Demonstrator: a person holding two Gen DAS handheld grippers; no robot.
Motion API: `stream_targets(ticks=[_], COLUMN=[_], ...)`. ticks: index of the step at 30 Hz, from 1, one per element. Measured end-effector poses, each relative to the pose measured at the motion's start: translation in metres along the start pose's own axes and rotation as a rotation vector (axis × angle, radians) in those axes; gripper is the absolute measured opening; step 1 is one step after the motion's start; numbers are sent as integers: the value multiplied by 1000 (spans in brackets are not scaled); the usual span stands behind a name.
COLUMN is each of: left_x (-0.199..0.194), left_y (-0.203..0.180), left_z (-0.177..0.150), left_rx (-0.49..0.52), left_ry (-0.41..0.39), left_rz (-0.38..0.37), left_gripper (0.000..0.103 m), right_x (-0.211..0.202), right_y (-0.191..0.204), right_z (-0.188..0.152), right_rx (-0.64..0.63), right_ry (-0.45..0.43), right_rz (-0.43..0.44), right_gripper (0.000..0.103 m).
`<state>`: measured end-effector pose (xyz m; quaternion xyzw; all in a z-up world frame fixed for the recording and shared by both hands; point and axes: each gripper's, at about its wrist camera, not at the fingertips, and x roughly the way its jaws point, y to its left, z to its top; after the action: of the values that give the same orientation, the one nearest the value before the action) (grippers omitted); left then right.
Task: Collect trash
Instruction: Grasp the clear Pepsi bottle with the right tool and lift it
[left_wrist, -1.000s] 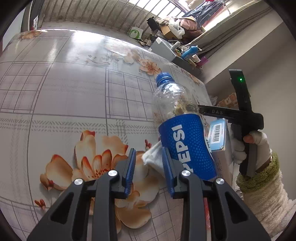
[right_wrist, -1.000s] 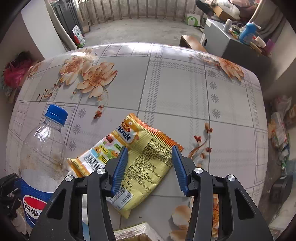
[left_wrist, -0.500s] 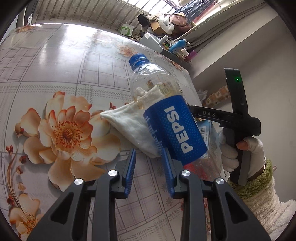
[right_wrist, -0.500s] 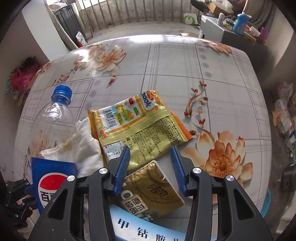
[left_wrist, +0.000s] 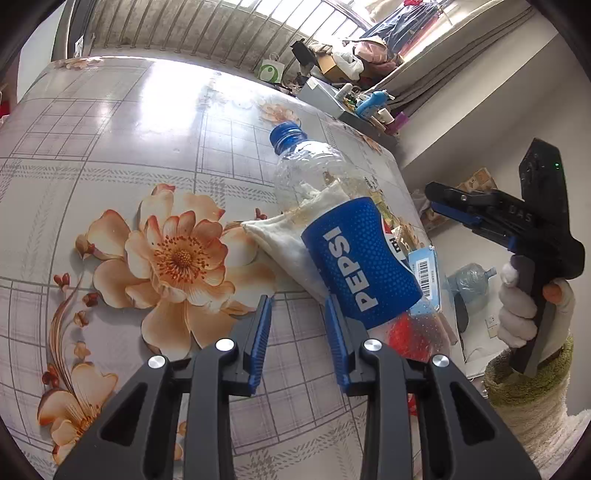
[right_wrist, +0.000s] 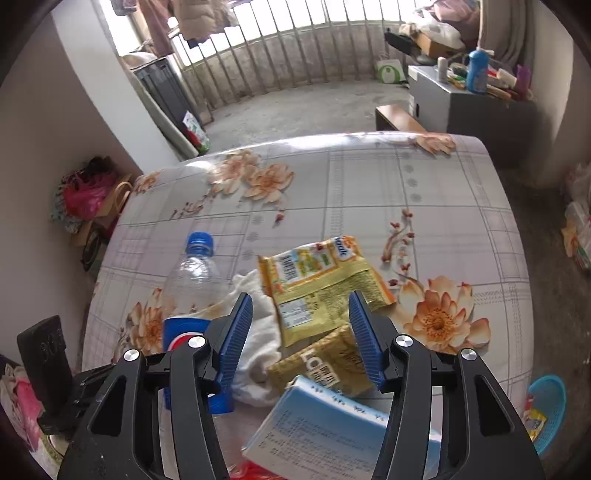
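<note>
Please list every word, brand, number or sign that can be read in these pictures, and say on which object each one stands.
"PEPSI": blue label of the plastic bottle.
"DAS": black body of the right gripper.
Barcodes on the blue box and the yellow snack packet: digits too small to read.
Snack packet brand: partly cut off, unclear.
Gold packet and blue box print: characters too blurred to read.
</note>
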<state>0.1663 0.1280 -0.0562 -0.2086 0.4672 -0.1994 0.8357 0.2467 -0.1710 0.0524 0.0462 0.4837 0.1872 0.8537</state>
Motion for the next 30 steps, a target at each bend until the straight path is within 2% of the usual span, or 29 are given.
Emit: stream_targets(ticks=[5,7,9,10,13,16,20,26,30], left_x=[-6,-9,-13,-15,-17,-14,-11,-18,-27], left_y=[4,5,6,6,3,-1,-5,-8,-9], left_z=[-9,-13,-16,-17,-24,-29,-31,-33,-35], left_rx=[14,16,14,15,30,44,48,44,51], left_ry=[5,5,3,3,11,23,29,19,11], left_rz=[17,18,12,6,-3,-8,-24,-20,-21], left_gripper=[29,29,29,29,29,29,29,29,29], right_x=[22,48,58,62,66,66,78,79,57], right_y=[43,50,54,56,59,63,63,63,52], right_z=[-8,-8,-11,-12,-13,-13,-15,-17,-16], right_rx=[-54,-61,-61,-57,-44,-41,6,38,61], right_ry=[100,173,208,220,237,256,317,305,256], right_rz=[158,162,157,172,198,216,287,329,362], right_gripper=[53,53,53,57,60,60,60,54,54])
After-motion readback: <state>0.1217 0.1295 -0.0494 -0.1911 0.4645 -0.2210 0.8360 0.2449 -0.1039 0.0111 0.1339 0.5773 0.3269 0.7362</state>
